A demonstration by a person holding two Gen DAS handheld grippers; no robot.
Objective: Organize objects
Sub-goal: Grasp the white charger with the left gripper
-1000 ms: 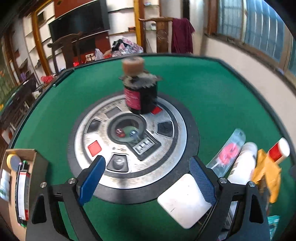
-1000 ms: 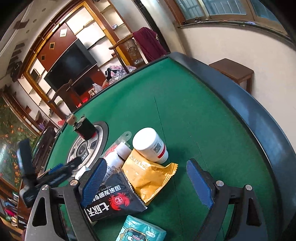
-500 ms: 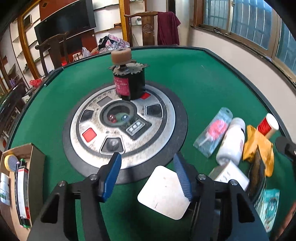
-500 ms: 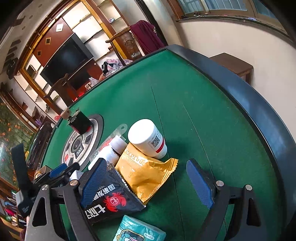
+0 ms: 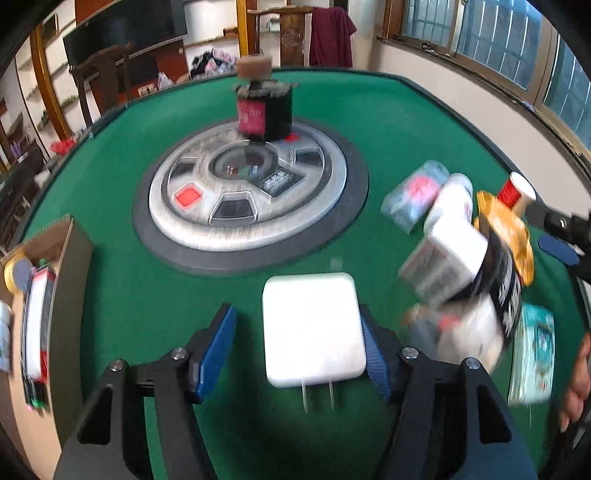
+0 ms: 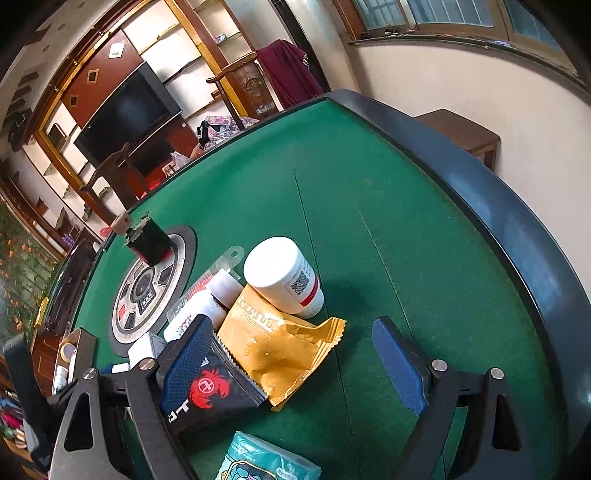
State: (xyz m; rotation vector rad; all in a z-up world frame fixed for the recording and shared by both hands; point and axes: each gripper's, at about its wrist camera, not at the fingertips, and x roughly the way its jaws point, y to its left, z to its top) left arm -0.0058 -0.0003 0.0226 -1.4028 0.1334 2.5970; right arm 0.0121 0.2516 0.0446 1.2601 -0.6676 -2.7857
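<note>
Between my left gripper point(image 5: 297, 347)'s half-open jaws lies the white charger point(image 5: 314, 328), flat on green felt, ungripped; next I close squarely. Right gripper point(image 6: 291, 360) hangs wide open, holding nothing.

Cream plaster walls point(image 6: 461, 85) under barred windows point(image 5: 491, 40); dark flat television point(image 6: 127, 110) set in gold-trimmed wooden shelving point(image 6: 192, 59); carved wooden chair point(image 5: 291, 35) draped with maroon cloth point(image 5: 330, 35); low brown side table point(image 6: 461, 134)
</note>
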